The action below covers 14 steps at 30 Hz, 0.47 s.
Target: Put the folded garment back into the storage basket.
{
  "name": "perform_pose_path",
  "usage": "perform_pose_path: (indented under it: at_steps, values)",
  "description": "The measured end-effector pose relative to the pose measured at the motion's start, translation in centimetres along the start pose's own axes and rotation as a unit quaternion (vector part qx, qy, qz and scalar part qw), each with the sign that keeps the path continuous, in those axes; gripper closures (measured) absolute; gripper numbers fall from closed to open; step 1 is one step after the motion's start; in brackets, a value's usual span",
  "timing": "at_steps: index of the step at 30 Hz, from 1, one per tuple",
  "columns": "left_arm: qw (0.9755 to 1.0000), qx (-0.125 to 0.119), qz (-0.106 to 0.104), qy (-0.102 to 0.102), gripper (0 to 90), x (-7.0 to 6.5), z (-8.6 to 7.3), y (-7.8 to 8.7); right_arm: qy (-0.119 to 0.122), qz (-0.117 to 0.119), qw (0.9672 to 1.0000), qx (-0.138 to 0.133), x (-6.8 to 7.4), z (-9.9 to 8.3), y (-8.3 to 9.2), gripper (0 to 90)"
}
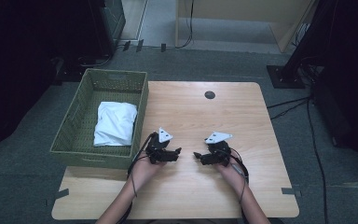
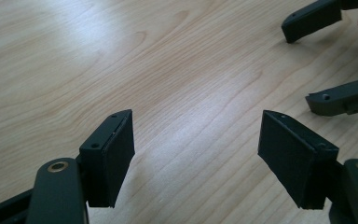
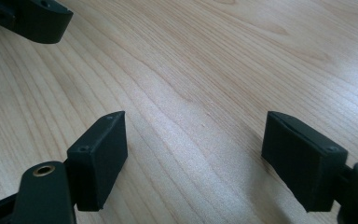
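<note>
With the white cloth lying folded in the basket, both grippers, left and right, rest wide and empty on the table right of it, suggesting the job is done and only withdrawal remains.

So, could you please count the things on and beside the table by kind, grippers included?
Grippers: 2, the left gripper and the right gripper, both open
Green woven basket: 1
Folded white cloth in the basket: 1
Wooden table: 1
Total: 5
</note>
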<state>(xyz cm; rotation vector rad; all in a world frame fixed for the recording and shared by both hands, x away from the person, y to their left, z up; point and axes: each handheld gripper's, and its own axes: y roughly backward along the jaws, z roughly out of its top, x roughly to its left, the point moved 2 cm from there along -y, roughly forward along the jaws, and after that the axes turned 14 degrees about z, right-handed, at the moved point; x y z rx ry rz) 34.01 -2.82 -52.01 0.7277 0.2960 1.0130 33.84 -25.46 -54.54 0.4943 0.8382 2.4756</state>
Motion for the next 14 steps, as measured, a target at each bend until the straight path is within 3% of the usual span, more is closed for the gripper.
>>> perform_pose_path:
  at_steps: [4,14]
  values:
    - [1.0,0.006,-0.004,-0.006,27.4,0.0,-0.6,-0.3,0.0,0.0,1.0,0.0,0.0,0.0,0.0,22.7]
    - [0.9999,0.015,-0.008,0.003,27.4,0.1,-1.2,-0.6,-0.005,-0.006,1.0,-0.001,-0.1,0.1,-0.1,21.7]
